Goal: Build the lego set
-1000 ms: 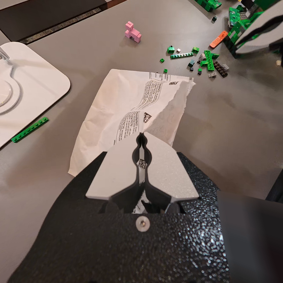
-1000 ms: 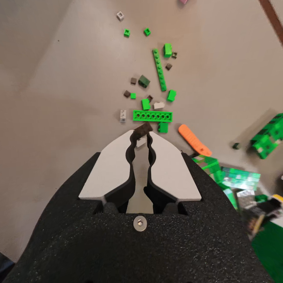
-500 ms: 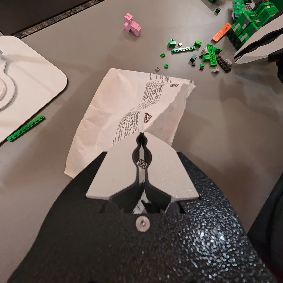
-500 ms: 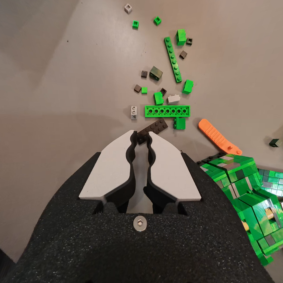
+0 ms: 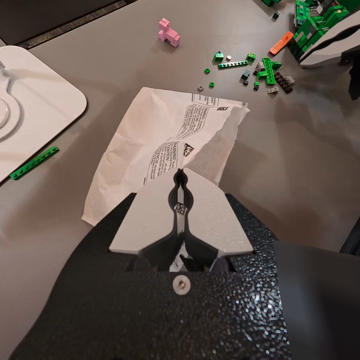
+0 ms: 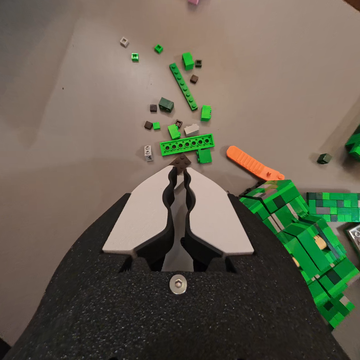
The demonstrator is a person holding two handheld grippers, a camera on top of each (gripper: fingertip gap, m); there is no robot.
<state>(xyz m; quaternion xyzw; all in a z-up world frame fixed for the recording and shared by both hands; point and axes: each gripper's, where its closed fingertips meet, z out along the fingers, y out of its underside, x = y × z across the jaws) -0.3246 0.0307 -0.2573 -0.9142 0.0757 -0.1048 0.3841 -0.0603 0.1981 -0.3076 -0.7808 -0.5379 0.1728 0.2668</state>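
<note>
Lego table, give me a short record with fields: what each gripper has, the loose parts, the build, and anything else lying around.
left gripper: shut on paper bag
right gripper: shut on brown plate
loose parts: green, grey and dark pieces scattered ahead of the right gripper, including a holed green beam
build: green model to the right
other: orange separator, pink figure, green strip beside a white base

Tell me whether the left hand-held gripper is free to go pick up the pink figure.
Probably not yet. The left hand-held gripper is shut on the torn white paper bag, so it must let go first. Bare table lies around the pink figure, so the path looks free.
</note>
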